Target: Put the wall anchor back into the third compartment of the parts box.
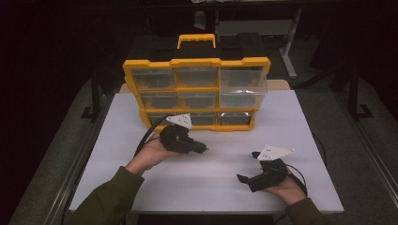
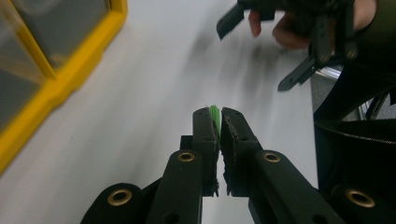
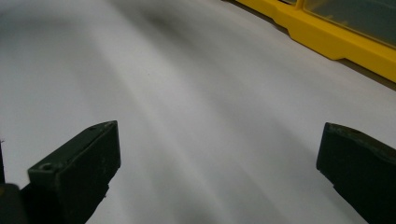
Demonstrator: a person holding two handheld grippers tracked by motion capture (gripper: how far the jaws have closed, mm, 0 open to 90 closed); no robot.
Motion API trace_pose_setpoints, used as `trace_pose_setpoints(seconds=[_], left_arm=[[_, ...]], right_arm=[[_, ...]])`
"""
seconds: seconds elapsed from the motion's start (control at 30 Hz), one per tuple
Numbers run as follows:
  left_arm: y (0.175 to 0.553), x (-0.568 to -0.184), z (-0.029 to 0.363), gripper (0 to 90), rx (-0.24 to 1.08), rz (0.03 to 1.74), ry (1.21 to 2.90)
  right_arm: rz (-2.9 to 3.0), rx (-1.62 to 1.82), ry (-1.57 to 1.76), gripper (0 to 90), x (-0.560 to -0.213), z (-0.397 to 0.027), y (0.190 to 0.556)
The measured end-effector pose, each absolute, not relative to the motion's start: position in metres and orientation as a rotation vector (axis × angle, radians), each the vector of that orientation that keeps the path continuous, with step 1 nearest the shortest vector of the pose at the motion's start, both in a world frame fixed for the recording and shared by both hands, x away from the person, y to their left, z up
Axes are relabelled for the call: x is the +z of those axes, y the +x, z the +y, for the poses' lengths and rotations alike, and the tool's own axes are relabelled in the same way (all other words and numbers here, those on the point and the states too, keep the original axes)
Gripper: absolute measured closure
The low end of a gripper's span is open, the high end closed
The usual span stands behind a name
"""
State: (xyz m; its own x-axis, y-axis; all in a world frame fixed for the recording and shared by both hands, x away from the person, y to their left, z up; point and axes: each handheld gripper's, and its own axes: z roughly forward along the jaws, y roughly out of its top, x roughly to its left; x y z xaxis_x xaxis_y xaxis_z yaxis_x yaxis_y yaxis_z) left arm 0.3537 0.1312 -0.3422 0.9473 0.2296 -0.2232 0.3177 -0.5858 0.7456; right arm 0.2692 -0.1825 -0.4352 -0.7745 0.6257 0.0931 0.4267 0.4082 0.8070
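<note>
My left gripper [image 2: 215, 113] is shut on a small thin green piece [image 2: 214, 116] that pokes up between its black jaws. In the high view the left gripper [image 1: 205, 149] hangs over the white table [image 1: 225, 159], just in front of the yellow drawer organizer [image 1: 197, 91], pointing right. My right gripper [image 1: 248, 168] rests near the front right of the table, jaws wide apart, and in the right gripper view nothing lies between the right gripper [image 3: 219, 154] jaws. One upper right drawer [image 1: 243, 86] of the organizer stands pulled out, with something green inside.
The organizer has a yellow frame, a handle [image 1: 196, 41] on top and several clear drawers. Its yellow base edge [image 3: 336, 42] runs along the far side of the right gripper view. Dark floor and table legs surround the table.
</note>
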Motion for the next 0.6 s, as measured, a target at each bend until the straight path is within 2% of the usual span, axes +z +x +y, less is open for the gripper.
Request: trace_pose_setpoints(seconds=[0.6], left_arm=[[0.369, -0.260, 0.131, 85.1, -0.074, 0.322, 2.196]], right_arm=[[2.438, 1.304, 0.928, 0.0, -0.435, -0.183, 0.269]])
